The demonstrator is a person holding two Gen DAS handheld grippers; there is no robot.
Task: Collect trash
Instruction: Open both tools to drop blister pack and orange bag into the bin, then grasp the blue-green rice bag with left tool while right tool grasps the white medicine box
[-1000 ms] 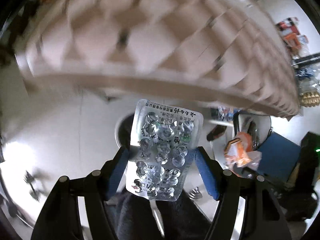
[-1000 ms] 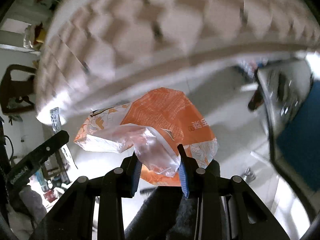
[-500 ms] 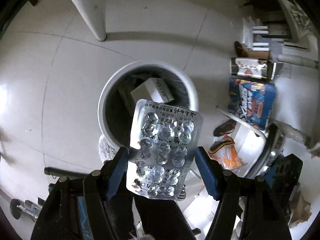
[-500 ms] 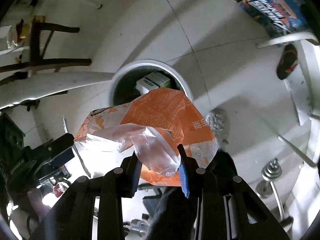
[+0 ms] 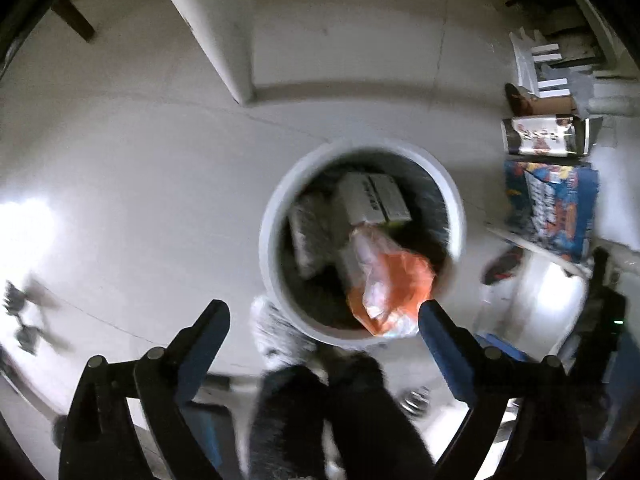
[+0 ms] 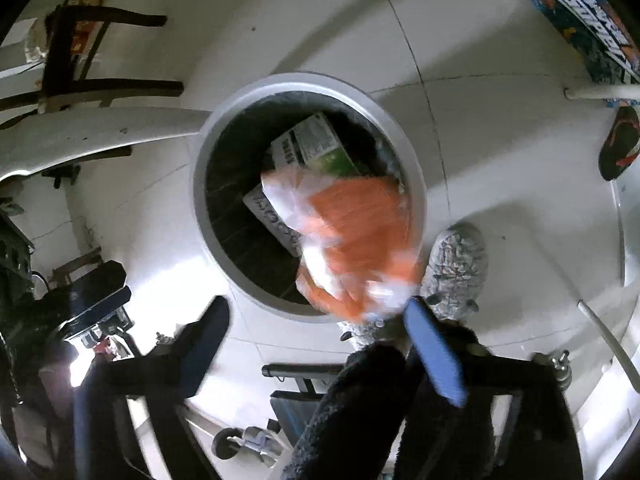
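Right wrist: orange wrapper [image 6: 360, 224] motion-blurred.

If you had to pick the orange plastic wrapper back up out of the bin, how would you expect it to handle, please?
The orange plastic wrapper looks thin and crumpled, so it is probably floppy and would fold in a pinch. It seems very light for its size, draped loosely over the boxes in the bin. Its glossy film may be slippery, so a fold is the safer hold.
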